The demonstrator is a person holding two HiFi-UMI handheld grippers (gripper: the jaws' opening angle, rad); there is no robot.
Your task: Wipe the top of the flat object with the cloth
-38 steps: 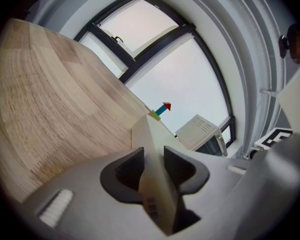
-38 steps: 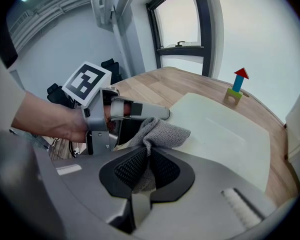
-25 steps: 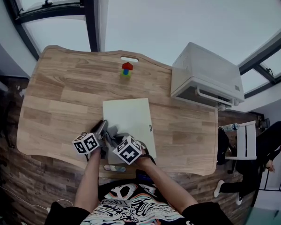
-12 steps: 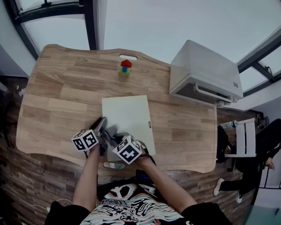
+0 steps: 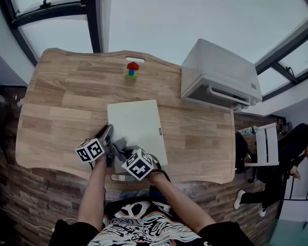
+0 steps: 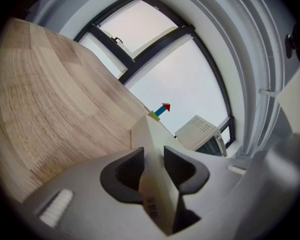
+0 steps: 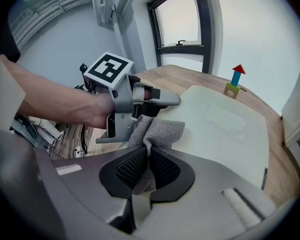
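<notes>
I look down over a wooden table (image 5: 56, 101) with both of my forearms reaching forward from the bottom of the head view. The left forearm (image 5: 95, 191) runs almost straight ahead. The right forearm (image 5: 177, 201) angles in from the right, so the two grippers sit close together at the near edge of the table.

The flat object (image 5: 136, 122), a pale rectangular board, lies in the middle of the table. The left gripper (image 6: 152, 159) is clamped on the board's near left edge, with the thin edge pinched between its two dark jaws. My left hand (image 7: 85, 106) wraps the handle just behind its marker cube.

The right gripper (image 7: 147, 166) has its jaws closed on a grey cloth (image 7: 157, 131). The cloth bunches out ahead of the jaws and rests on the board's near corner, just beside the left gripper.

Farther back on the table stands a small toy of stacked blocks (image 5: 132, 68) with a red roof. A white appliance (image 5: 218, 76) sits at the table's far right corner. A person in dark clothes (image 5: 297, 152) is at the right edge.
</notes>
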